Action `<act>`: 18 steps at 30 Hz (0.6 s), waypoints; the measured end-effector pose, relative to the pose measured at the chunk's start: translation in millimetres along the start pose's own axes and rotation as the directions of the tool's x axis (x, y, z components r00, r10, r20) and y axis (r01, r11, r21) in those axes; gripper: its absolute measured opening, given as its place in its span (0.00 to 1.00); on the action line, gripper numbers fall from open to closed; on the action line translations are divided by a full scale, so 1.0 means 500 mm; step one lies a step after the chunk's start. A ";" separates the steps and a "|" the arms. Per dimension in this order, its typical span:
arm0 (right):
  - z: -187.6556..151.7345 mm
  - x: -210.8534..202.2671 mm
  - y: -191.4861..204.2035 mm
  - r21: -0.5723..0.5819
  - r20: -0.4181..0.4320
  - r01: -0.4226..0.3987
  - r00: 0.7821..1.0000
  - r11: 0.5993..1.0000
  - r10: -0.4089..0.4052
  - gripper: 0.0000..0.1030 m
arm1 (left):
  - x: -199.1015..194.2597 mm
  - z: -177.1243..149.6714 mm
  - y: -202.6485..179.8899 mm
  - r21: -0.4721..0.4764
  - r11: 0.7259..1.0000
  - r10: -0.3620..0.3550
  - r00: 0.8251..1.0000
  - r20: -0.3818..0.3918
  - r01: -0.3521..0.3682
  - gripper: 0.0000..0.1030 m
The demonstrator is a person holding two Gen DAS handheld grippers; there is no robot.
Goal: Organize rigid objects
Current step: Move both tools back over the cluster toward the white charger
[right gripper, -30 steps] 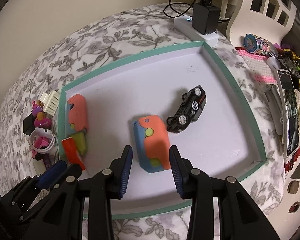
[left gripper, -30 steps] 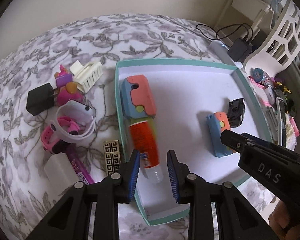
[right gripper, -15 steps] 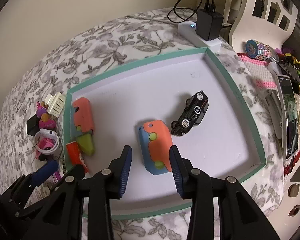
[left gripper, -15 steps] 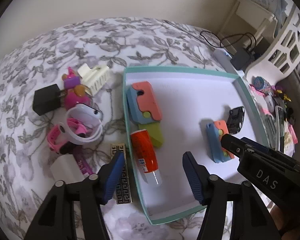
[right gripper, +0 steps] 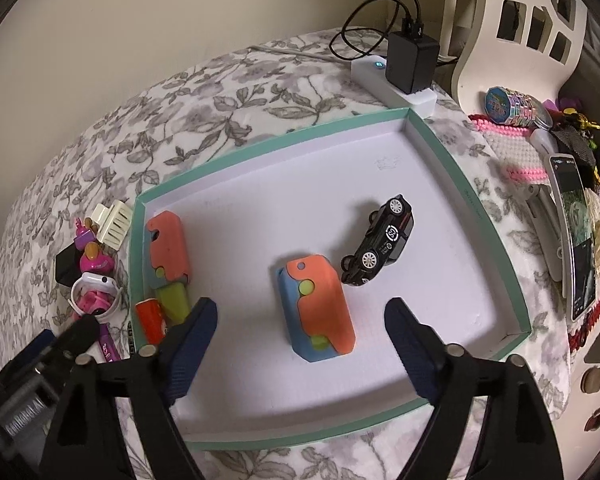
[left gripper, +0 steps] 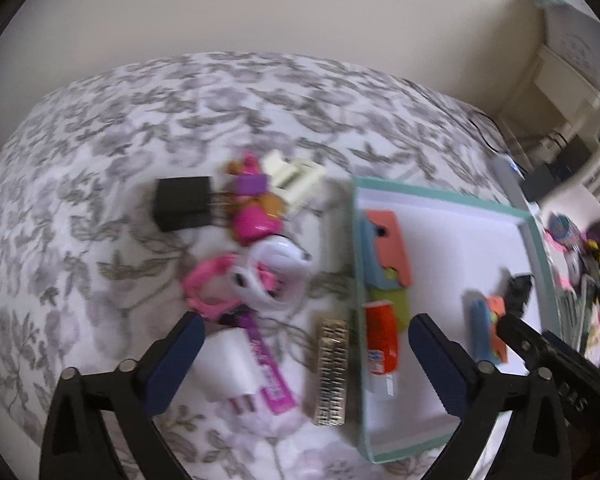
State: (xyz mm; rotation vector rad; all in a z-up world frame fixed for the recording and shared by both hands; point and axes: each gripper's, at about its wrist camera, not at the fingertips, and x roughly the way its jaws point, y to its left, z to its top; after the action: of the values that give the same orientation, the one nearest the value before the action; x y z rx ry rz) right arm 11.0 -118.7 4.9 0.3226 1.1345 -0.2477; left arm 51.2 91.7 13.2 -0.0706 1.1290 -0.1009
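Both jaws now spread wide — my right gripper (right gripper: 300, 318) has released the orange-and-blue block (right gripper: 316, 308) into the teal-rimmed tray (right gripper: 476, 204); my left gripper (left gripper: 302, 338) swings toward the loose pile.

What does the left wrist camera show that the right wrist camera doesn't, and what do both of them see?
Only the left wrist view shows the white plug adapter and the full gold patterned bar on the bedspread beside the tray. Only the right wrist view clearly shows the smartphone and the whole black toy car. Both share the teal-rimmed tray, the orange-and-blue toy at its left wall, the second one mid-tray, the red tube, the black cube and the pink watch. Both grippers, left and right, are open and empty.
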 end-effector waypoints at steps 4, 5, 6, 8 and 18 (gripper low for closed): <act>-0.002 0.001 0.013 -0.022 0.007 -0.014 1.000 1.000 0.014 0.84 | -0.003 0.009 0.041 -0.059 0.998 0.028 1.000 0.003 -0.028 1.00; -0.003 0.002 0.017 -0.028 0.007 -0.018 1.000 0.999 0.018 0.84 | -0.004 0.011 0.052 -0.077 0.997 0.030 1.000 0.001 -0.030 1.00; -0.005 0.002 0.023 -0.033 0.010 -0.022 1.000 0.999 0.022 0.84 | -0.005 0.013 0.064 -0.097 0.995 0.034 0.999 0.000 -0.034 1.00; -0.009 0.001 0.037 -0.048 0.014 -0.030 0.999 0.998 0.031 0.84 | -0.008 0.018 0.088 -0.133 0.990 0.046 0.999 -0.002 -0.046 1.00; -0.040 0.005 0.149 -0.193 0.010 -0.099 0.995 0.976 0.102 0.84 | -0.036 0.024 0.195 -0.260 0.962 0.097 0.995 0.019 -0.089 1.00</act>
State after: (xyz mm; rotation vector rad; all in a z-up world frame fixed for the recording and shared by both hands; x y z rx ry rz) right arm 21.7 -42.4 4.2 0.2046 1.1099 -0.0505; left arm 58.8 190.7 23.8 -0.2512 1.1072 0.1320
